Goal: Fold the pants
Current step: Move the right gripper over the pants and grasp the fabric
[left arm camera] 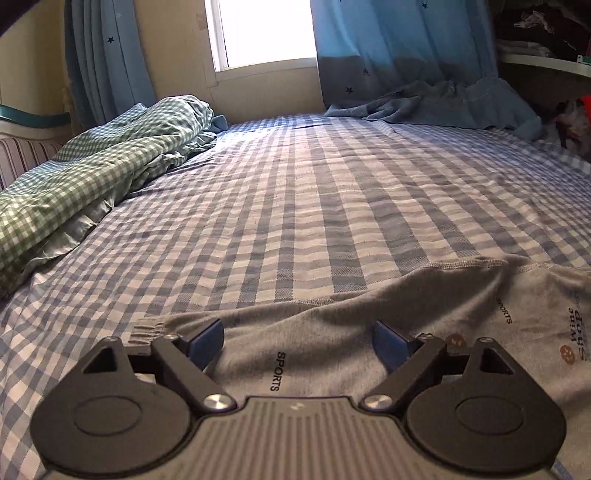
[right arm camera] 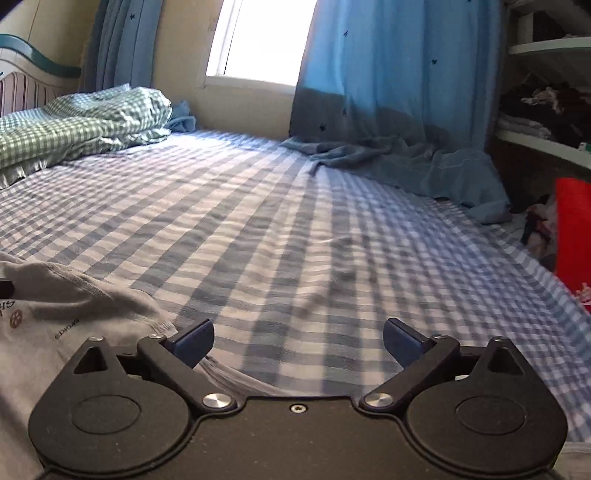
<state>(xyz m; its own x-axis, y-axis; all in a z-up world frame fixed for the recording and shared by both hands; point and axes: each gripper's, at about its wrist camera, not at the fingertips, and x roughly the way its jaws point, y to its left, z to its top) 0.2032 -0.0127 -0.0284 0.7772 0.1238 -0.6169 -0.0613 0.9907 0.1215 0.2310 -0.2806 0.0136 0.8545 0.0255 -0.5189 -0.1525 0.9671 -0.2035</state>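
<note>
Both claws wide, holding nothing. Grey pants lie flat along the bed's near edge, under left gripper; right gripper is past their end. Pinch cuff and opposite end, fold evenly.

daylight enters through the window at the far wall, blown out to pure white in both views; the curtain right of the window glows bright blue above and falls dull grey-blue below; the bedsheet below the window is softly lit, with faint wavy shadows across its checks; the shelves far right of the window sit in deep gloom (contents hardly readable); fisheye bending curves the edges; the right wrist view shows slight smear on the sheet.
</note>
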